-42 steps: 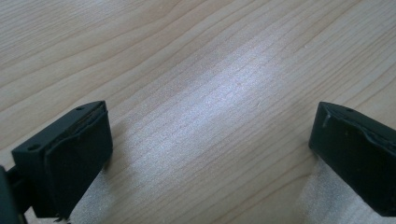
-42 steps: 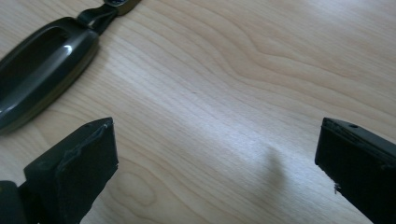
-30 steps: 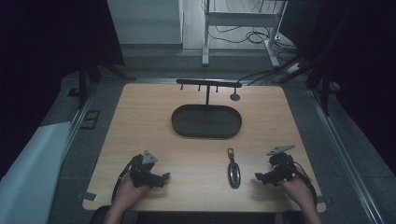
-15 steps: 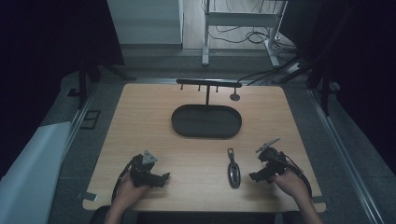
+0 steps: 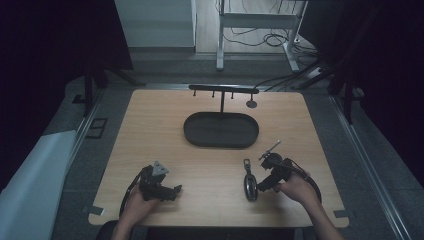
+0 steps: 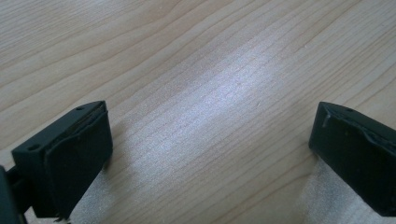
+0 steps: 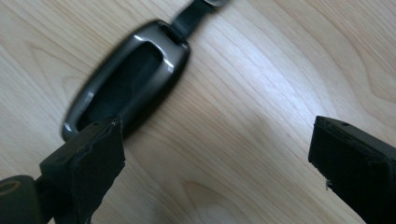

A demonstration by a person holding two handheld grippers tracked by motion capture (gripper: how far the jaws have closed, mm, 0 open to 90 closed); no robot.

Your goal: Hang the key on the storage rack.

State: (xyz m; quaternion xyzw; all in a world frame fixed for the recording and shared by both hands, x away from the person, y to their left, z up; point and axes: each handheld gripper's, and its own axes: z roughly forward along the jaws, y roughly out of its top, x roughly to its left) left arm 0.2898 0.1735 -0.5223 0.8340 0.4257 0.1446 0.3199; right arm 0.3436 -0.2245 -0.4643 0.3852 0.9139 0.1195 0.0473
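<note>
Key fob [image 5: 250,185] lies flat on the table [image 5: 210,165], near edge, right of centre. Long axis runs near-to-far, with the strap and ring end [image 5: 246,163] pointing far, toward the oval tray [image 5: 221,129].

Right gripper [image 5: 265,184] sits just right of the fob, apart from it, tips aimed left at its near half. Its jaws are spread wide but have just been closing a little; nothing is between them yet. In the right gripper view the fob [image 7: 126,84] lies off-centre, up and left of the gap, with its near end passing behind the left jaw (so the gap is centred on bare wood, not on the fob).

The one relation that matters: the fob is left of the jaw gap. My read is that the right hand needs to shift further left so the jaws straddle the fob's short width, across the long axis.

Left gripper [image 5: 175,190] rests well apart at the near left, jaws spread over bare table in the left gripper view. The right hand is clearly nearer.

The hook rack [image 5: 223,90] stands behind the tray at the far edge.
</note>
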